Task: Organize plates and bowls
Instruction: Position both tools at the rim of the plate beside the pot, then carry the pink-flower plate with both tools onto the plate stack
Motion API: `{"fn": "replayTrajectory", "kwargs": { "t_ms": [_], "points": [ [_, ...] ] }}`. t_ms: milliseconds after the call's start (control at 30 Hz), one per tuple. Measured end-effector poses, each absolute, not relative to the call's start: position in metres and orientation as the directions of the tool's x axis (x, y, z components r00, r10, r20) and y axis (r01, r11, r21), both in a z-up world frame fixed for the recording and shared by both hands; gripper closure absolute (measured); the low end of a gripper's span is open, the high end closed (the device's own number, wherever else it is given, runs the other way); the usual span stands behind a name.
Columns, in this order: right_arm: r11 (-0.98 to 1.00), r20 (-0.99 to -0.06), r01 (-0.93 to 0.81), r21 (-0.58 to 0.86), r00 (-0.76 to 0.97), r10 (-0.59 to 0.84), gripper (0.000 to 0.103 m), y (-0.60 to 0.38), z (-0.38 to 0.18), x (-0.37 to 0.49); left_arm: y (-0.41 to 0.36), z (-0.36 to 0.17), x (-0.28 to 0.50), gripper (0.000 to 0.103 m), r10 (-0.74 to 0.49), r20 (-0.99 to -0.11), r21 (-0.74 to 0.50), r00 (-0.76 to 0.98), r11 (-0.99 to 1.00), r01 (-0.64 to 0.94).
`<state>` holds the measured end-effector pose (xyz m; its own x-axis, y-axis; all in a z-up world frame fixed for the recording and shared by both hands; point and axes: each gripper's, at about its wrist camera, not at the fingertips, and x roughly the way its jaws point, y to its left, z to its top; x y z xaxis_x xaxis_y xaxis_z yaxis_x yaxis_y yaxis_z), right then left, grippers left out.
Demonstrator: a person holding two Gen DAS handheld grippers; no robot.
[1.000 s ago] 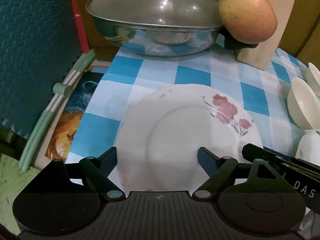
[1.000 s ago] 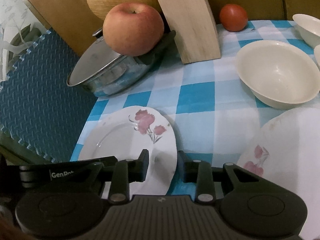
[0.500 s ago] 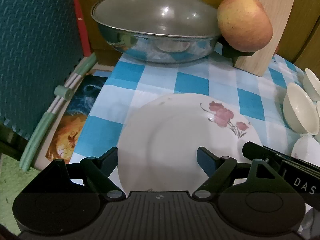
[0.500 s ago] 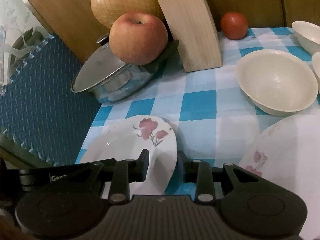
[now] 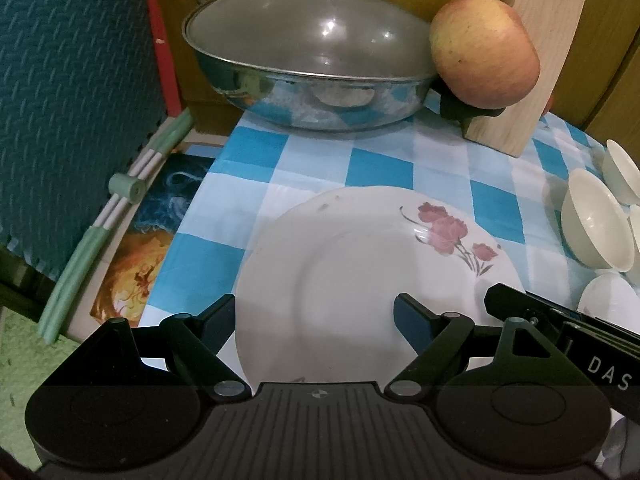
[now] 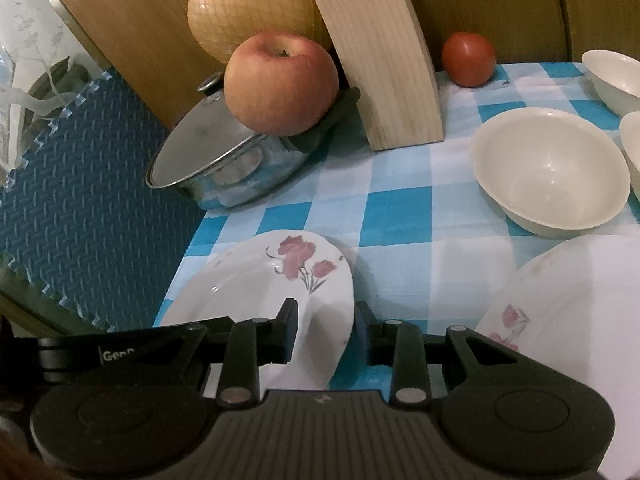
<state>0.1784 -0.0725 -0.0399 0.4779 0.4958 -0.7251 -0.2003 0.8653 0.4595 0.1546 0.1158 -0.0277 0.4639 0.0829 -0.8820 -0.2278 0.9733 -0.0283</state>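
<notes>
A white plate with red flowers (image 5: pixel 352 276) is tilted up off the blue checked cloth (image 5: pixel 384 168). My right gripper (image 6: pixel 326 328) is shut on that plate's right rim (image 6: pixel 320 320) and holds it raised. My left gripper (image 5: pixel 314 312) is open, its fingers on either side of the plate's near edge, with the left finger by the rim. A second flowered plate (image 6: pixel 568 308) lies flat at the right. A cream bowl (image 6: pixel 548 168) stands behind it, with more bowls (image 6: pixel 612 76) further right. The bowls also show in the left wrist view (image 5: pixel 596 220).
A lidded steel pan (image 5: pixel 312 68) stands at the back left with an apple (image 5: pixel 484 52) on its handle. A wooden block (image 6: pixel 380 52), a netted pomelo (image 6: pixel 248 12) and a tomato (image 6: pixel 468 58) stand behind. Blue foam mat (image 5: pixel 72 92) lines the left edge.
Both grippers have drawn back and risen slightly with the plate, which tilts up more. The jaws have kept their states.
</notes>
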Motion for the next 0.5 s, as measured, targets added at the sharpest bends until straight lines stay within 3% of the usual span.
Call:
{"fn": "replayTrajectory", "kwargs": {
  "t_ms": [500],
  "points": [
    [0.867, -0.714, -0.199, 0.456, 0.500, 0.490, 0.073, -0.0798, -0.0293, 0.1725, 0.1103, -0.0208, 0.1521, 0.014, 0.078, -0.869, -0.037, 0.489, 0.975, -0.221]
  ]
}}
